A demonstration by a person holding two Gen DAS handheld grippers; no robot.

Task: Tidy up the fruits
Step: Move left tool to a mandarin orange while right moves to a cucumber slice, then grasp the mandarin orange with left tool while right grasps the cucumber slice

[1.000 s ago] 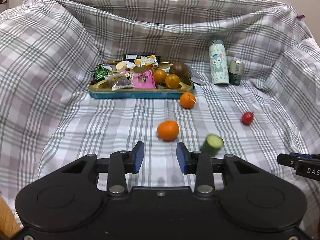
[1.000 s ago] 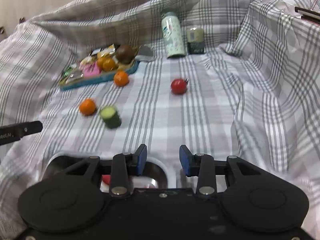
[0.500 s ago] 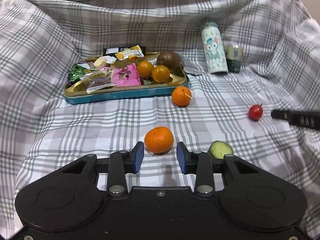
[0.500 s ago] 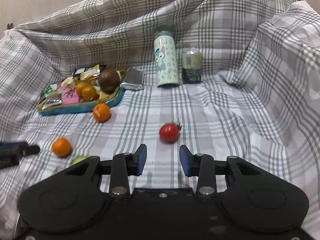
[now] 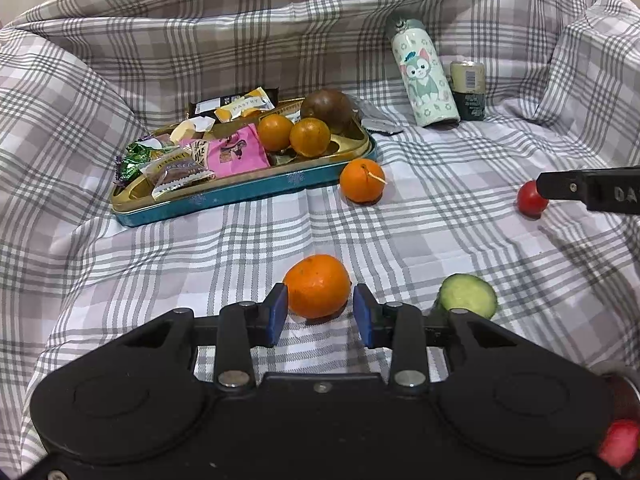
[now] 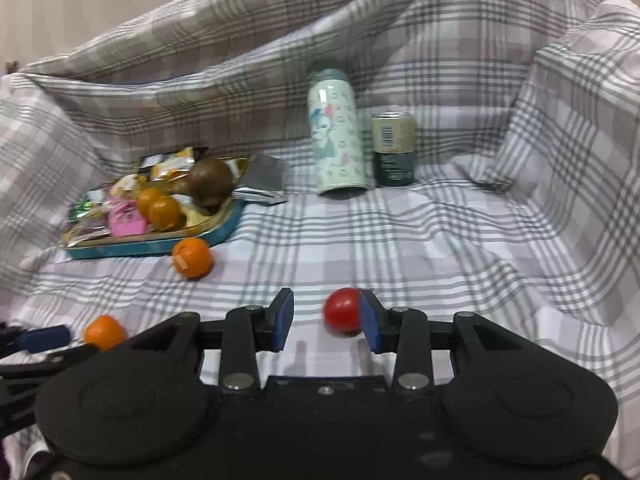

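Low in the left wrist view, the left gripper stands with jaws parted around a round, dimpled orange tangerine, a thin gap showing at each blue pad; bare plaid cloth stretches above it up to the teal tray's front wall; a second tangerine rests just beside the tray's right corner, two more lying inside it. At lower right, a cut cucumber piece sits near the right finger. In the right wrist view, the right gripper is spread wide; a glossy red tomato lies against its right pad, open cloth beyond reaching the bottle and can.
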